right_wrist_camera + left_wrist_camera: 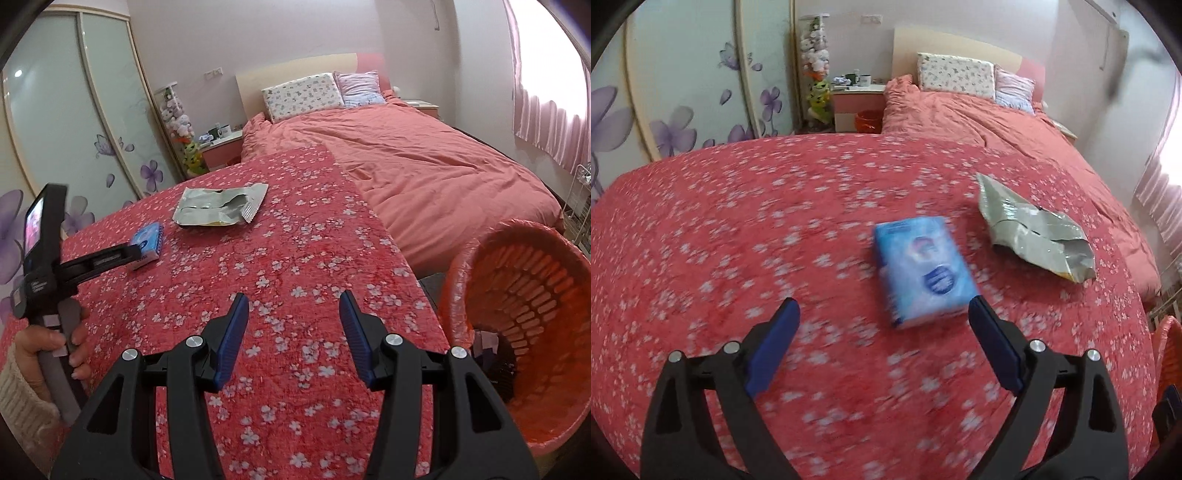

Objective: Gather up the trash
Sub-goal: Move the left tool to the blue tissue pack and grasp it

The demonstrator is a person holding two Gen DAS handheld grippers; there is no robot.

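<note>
A blue box (923,269) lies on the red floral cloth (738,221), with a torn silver wrapper (1030,229) beyond it to the right. My left gripper (882,302) is open just above the cloth. The box's near end sits between its fingertips, close to the right finger (990,332). In the right wrist view the left gripper (125,254) reaches the blue box (147,240) from the left, and the silver wrapper (221,206) lies behind it. My right gripper (293,295) hangs open over bare cloth with nothing between its fingers. An orange mesh basket (458,280) with a plastic liner stands just right of it.
A hand (55,343) in a cream sleeve holds the left gripper's handle. A bed with a pink duvet (424,158) and pillows lies behind the cloth-covered surface. A flowered wardrobe (74,110) stands on the left, with a nightstand (857,99) and another orange bin (866,122) beside the bed.
</note>
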